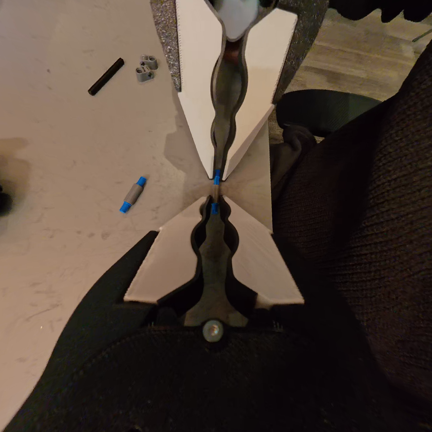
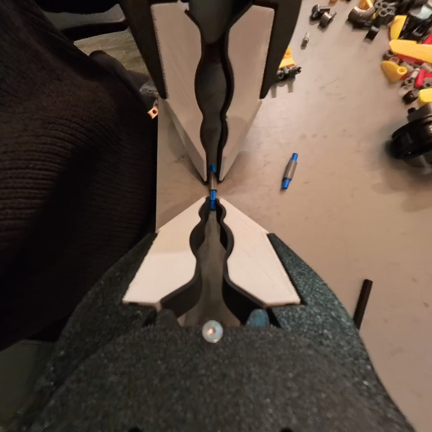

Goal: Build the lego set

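A small piece, a thin grey middle with a blue pin at each end (image 1: 216, 190), hangs just above the pale table (image 1: 70, 140), held between my two grippers, which face each other tip to tip. My left gripper (image 1: 215, 200) is shut on one blue end. My right gripper (image 1: 217, 178) comes in from the top of that view, shut on the other blue end. In the right wrist view my right gripper (image 2: 211, 200) grips the near blue end of the piece (image 2: 212, 183) and my left gripper (image 2: 212, 179) grips the far one.
A like grey sleeve with blue pins (image 1: 133, 195) (image 2: 289, 170) lies on the table. A black axle (image 1: 106, 76) and two grey connectors (image 1: 146, 67) lie farther off. A heap of yellow, red and black parts (image 2: 409, 58) and a black wheel (image 2: 411, 140) are at the right. A person's dark knit clothing (image 1: 362, 210) is beside the table edge. Left and right tips are no more than a few centimetres apart.
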The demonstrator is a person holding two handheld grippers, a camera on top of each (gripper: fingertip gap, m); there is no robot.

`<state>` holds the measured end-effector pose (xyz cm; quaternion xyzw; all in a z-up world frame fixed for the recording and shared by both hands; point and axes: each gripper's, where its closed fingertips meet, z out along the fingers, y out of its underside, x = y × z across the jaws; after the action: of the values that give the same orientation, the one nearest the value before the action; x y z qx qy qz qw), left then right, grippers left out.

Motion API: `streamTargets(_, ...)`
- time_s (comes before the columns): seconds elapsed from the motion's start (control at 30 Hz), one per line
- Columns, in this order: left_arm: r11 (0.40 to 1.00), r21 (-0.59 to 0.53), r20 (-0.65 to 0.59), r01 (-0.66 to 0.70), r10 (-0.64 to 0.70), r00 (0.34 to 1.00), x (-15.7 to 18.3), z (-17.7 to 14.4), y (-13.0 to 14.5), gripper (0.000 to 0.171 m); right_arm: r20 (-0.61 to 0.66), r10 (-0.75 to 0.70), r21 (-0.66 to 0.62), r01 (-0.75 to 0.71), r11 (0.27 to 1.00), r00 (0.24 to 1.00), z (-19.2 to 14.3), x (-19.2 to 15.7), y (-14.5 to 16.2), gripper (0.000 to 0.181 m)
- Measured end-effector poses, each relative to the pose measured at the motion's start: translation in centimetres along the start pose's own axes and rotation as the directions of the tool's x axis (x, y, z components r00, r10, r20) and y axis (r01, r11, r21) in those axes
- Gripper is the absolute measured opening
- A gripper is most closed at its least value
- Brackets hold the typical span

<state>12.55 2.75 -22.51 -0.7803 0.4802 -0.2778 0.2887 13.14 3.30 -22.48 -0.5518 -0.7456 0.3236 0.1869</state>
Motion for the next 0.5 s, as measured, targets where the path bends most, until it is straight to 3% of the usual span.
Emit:
streamTargets(0.33,0.995,-0.007,0.048,-0.102,0.102,0.994,0.16,0.05,0.05,0.003,0.134,0.057,-0.188,-0.031,0.982,0.989,-0.01,-0.16,0.13,0.004)
streamTargets(0.5,0.992,-0.009,0.059,-0.122,0.123,0.991,0.19,0.08,0.05,0.003,0.167,0.091,-0.212,-0.054,0.976,0.982,0.03,-0.16,0.08,0.004)
